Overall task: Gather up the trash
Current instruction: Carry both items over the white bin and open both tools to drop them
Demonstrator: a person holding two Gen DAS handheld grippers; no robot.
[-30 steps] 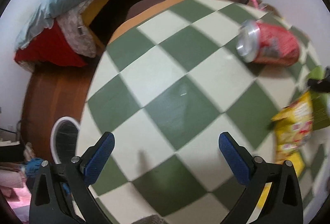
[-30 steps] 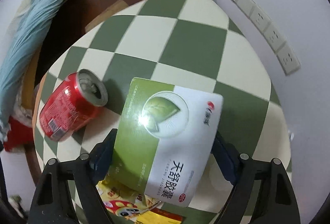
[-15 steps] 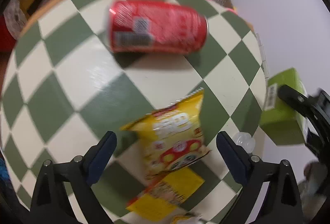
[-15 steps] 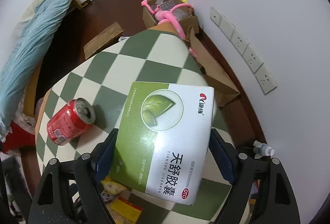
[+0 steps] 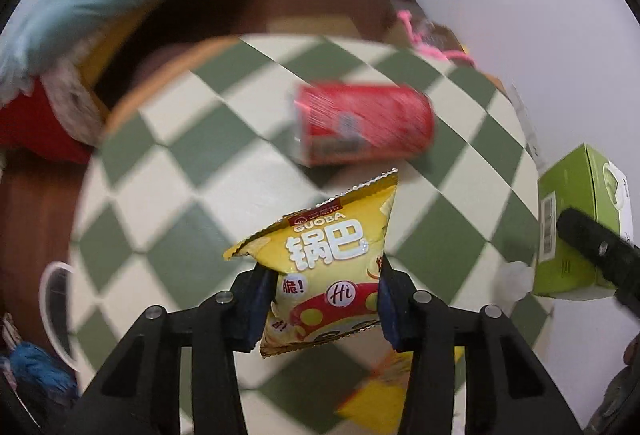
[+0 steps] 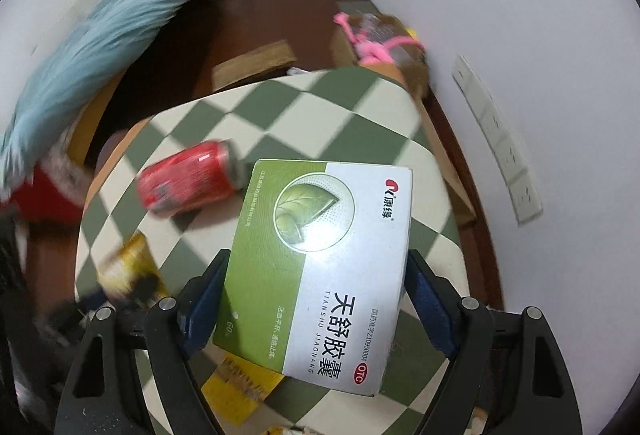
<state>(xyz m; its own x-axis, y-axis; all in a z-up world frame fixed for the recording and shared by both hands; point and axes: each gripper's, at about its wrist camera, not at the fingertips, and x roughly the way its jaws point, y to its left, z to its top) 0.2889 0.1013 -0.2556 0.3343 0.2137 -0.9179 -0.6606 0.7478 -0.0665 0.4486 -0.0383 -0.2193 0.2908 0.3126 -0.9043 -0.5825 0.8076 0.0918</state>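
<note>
My left gripper (image 5: 322,301) is shut on a yellow snack bag (image 5: 328,259), held above the green-and-cream checkered table (image 5: 192,203). Beyond the bag a red soda can (image 5: 362,123) lies on its side on the table. My right gripper (image 6: 316,295) is shut on a green-and-white medicine box (image 6: 320,267), lifted over the table; the same box (image 5: 576,231) shows at the right edge of the left wrist view. The can (image 6: 188,181) lies left of the box. The snack bag (image 6: 130,269) and left gripper appear blurred at the left.
More yellow wrappers (image 5: 380,399) (image 6: 242,383) lie on the table near me. A white bin rim (image 5: 54,315) stands on the floor left of the table. A cardboard box with pink items (image 6: 380,43) sits by the wall; bedding (image 6: 100,35) lies at far left.
My left gripper swung from bare table to the snack bag, shut on it and lifted it. My right gripper kept hold of the medicine box and rose away from the table.
</note>
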